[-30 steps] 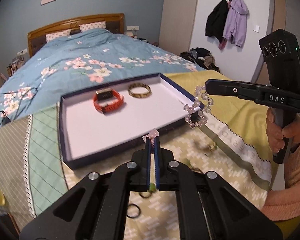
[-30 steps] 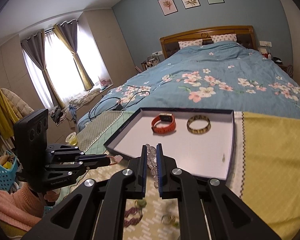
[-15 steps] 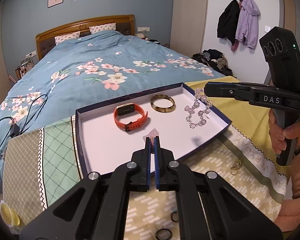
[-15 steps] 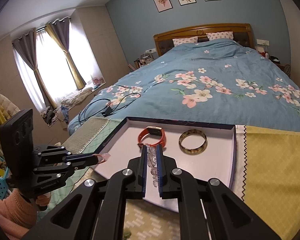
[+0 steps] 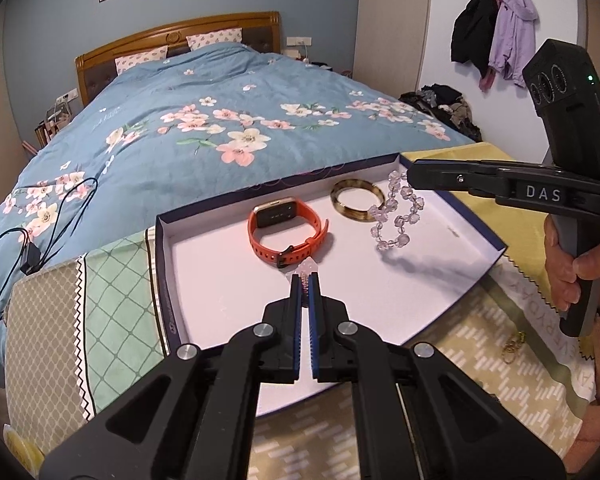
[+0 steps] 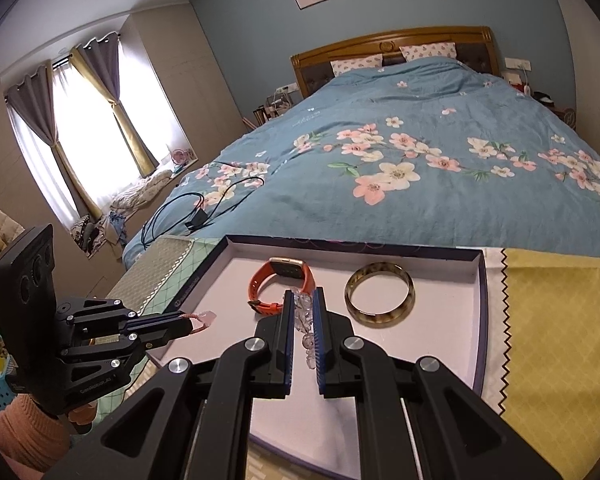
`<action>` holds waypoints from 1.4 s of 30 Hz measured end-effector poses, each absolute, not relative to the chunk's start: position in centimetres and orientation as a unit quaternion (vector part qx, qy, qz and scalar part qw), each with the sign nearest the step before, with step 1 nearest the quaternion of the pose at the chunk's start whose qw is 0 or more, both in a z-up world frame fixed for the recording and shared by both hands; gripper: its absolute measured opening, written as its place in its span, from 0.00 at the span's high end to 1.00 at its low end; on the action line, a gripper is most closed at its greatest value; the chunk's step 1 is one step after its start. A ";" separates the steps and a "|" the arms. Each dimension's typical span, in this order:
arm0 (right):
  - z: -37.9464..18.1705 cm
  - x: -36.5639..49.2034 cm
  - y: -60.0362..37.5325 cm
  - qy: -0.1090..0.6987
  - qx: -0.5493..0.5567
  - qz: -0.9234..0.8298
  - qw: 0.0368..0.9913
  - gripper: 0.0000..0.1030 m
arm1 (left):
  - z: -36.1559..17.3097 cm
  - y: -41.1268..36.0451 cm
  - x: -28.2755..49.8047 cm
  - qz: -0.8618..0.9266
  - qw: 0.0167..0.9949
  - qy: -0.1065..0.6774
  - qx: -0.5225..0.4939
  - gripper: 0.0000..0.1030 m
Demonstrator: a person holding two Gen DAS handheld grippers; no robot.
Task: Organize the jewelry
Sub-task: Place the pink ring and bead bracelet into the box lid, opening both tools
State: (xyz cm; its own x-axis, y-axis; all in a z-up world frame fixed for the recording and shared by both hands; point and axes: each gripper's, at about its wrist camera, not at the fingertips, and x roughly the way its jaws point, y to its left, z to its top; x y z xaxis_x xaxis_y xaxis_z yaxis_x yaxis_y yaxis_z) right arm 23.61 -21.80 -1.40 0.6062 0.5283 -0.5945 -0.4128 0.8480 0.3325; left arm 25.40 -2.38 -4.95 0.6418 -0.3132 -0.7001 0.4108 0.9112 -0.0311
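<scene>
**Both grippers loaded over the tray**

Left gripper [image 5: 305, 275], lower centre of its view, is clamped tight on a small pale pink piece [image 5: 307, 267] poking past the tips. Right gripper [image 6: 302, 300] is pinched on a clear bead bracelet [image 5: 396, 216], which dangles from its tips at the right of the left view, above the white tray floor, casting a shadow. Inside the tray [image 5: 164, 280], mid-frame: an orange watch [image 5: 286, 228], and just right of it a tortoiseshell bangle [image 5: 356, 200]. A gold chain [image 5: 514, 344] lies on the yellow cloth [image 5: 512, 204], lower right, outside the tray.
</scene>
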 end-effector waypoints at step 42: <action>-2.0 21.4 -24.4 0.365 0.074 0.228 0.900 0.75 | -6.2 -1.9 28.3 -0.173 0.909 0.377 0.050 0.67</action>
State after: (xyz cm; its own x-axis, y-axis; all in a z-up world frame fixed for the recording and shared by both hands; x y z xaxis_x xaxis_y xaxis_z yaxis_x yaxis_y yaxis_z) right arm 21.39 -24.36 -2.04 0.6302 0.4638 -0.6226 -0.3552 0.8853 0.2999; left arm 28.28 -1.91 -6.19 0.6569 -0.2760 -0.7016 0.3512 0.9355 -0.0392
